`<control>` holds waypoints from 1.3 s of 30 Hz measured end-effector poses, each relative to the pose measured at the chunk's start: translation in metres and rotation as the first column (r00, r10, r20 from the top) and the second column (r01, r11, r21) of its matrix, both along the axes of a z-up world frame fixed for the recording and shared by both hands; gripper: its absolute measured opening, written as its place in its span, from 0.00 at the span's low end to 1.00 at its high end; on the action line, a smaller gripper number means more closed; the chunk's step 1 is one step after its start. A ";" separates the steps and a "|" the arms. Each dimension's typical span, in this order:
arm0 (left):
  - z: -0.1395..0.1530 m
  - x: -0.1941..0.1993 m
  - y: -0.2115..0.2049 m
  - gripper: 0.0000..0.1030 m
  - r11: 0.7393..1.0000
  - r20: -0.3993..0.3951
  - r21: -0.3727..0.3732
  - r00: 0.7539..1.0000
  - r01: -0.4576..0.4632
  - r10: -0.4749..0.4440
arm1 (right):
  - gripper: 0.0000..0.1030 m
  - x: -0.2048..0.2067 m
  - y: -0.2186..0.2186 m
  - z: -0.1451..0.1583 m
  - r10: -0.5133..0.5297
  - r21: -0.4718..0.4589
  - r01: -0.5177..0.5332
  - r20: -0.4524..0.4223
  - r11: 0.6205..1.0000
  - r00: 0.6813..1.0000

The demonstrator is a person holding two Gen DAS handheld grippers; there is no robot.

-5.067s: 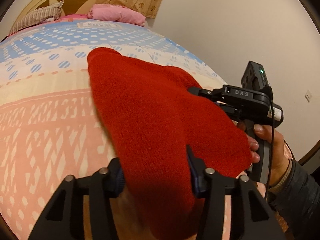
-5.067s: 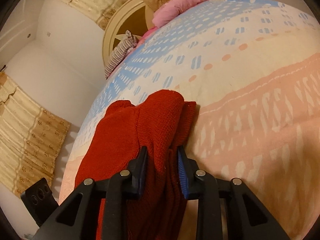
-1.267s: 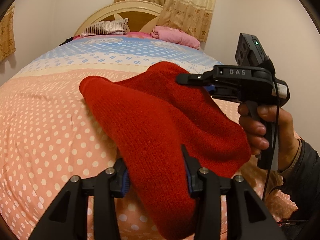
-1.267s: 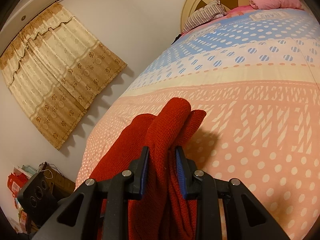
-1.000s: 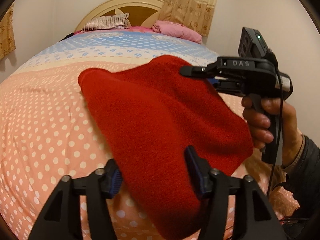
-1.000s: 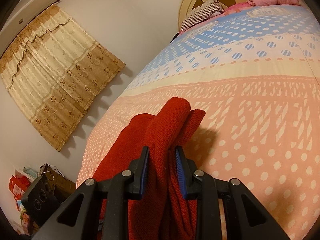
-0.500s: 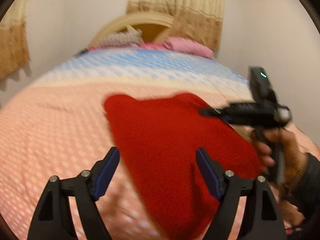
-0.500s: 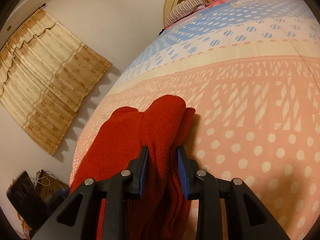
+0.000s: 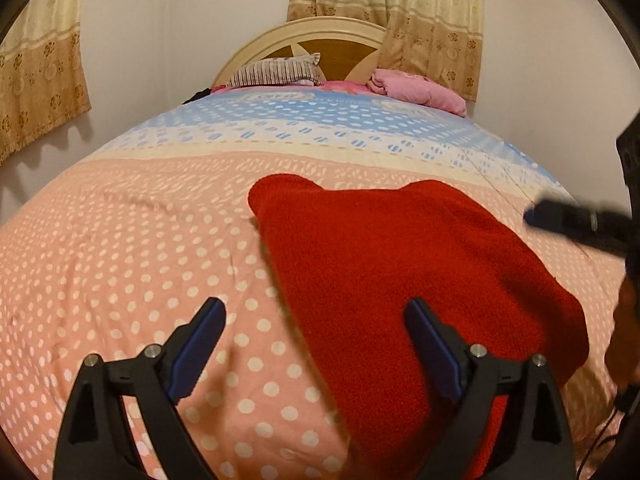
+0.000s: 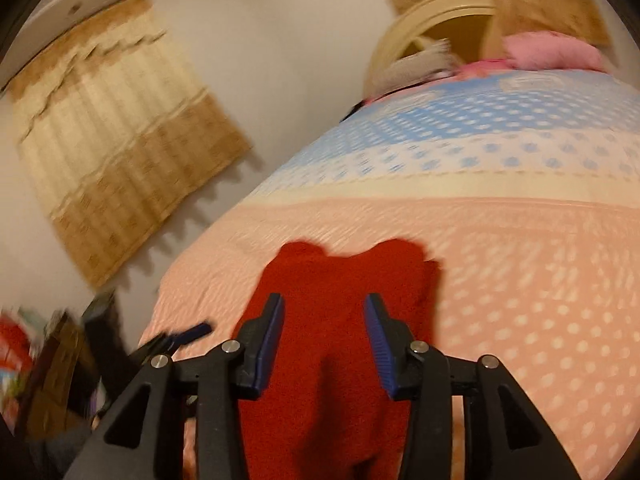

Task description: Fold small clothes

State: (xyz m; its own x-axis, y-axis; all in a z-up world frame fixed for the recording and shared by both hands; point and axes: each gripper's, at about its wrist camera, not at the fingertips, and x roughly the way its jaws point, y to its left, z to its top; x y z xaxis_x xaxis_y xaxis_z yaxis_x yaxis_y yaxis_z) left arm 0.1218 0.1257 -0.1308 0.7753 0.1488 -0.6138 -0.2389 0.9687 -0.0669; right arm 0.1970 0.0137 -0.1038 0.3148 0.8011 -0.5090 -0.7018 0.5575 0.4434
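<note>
A red knitted garment (image 9: pixel 400 272) lies folded flat on the pink dotted bedspread (image 9: pixel 120 272). My left gripper (image 9: pixel 316 336) is open and empty, pulled back at the garment's near left edge. My right gripper (image 10: pixel 324 344) is open and empty, above the garment (image 10: pixel 344 320) near its close end. In the left wrist view the right gripper's fingers (image 9: pixel 560 216) show blurred at the right edge, beside the garment. The left gripper's tip (image 10: pixel 192 330) shows blurred at the left of the right wrist view.
A striped pillow (image 9: pixel 276 72) and a pink pillow (image 9: pixel 416 88) lie by the wooden headboard (image 9: pixel 320 40). Patterned curtains (image 10: pixel 120 160) hang on the left wall. Clutter (image 10: pixel 36 372) stands on the floor left of the bed.
Both grippers have let go of the red garment and opened. It dropped flat on the bed. Both grippers have drawn back, the left first and the right just now.
</note>
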 end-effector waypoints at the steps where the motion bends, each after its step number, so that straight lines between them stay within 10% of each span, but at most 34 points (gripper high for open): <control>1: -0.002 -0.001 -0.001 0.92 1.000 -0.001 -0.004 1.000 0.000 0.000 | 0.42 -0.006 0.006 -0.008 0.028 -0.029 -0.028 -0.011 0.999 1.000; 4: -0.012 0.001 -0.009 0.92 1.000 -0.008 -0.012 1.000 0.020 -0.021 | 0.42 -0.012 0.010 -0.034 -0.054 -0.197 0.057 0.018 0.979 0.998; 17: -0.013 -0.010 -0.013 1.00 1.000 0.004 -0.030 1.000 -0.008 0.008 | 0.42 -0.024 -0.004 -0.053 -0.080 -0.130 0.085 0.045 0.988 0.996; 24: 0.035 -0.042 -0.022 1.00 0.999 0.070 0.049 0.998 -0.007 0.004 | 0.61 -0.051 -0.013 -0.022 -0.143 -0.096 0.150 0.076 0.984 0.987; 39: 0.073 -0.060 -0.041 1.00 0.996 0.147 0.086 0.988 0.024 -0.036 | 0.64 -0.117 -0.047 0.034 -0.210 -0.062 0.243 0.328 0.968 0.921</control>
State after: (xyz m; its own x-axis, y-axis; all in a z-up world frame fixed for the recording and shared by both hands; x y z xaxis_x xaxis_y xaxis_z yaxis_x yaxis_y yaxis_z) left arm 0.0619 0.0849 -0.0581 0.8619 0.1704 -0.4775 -0.2032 0.9790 -0.0175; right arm 0.0795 -0.0336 -0.0698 0.6393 0.6399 -0.4264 -0.6461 0.7477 0.1532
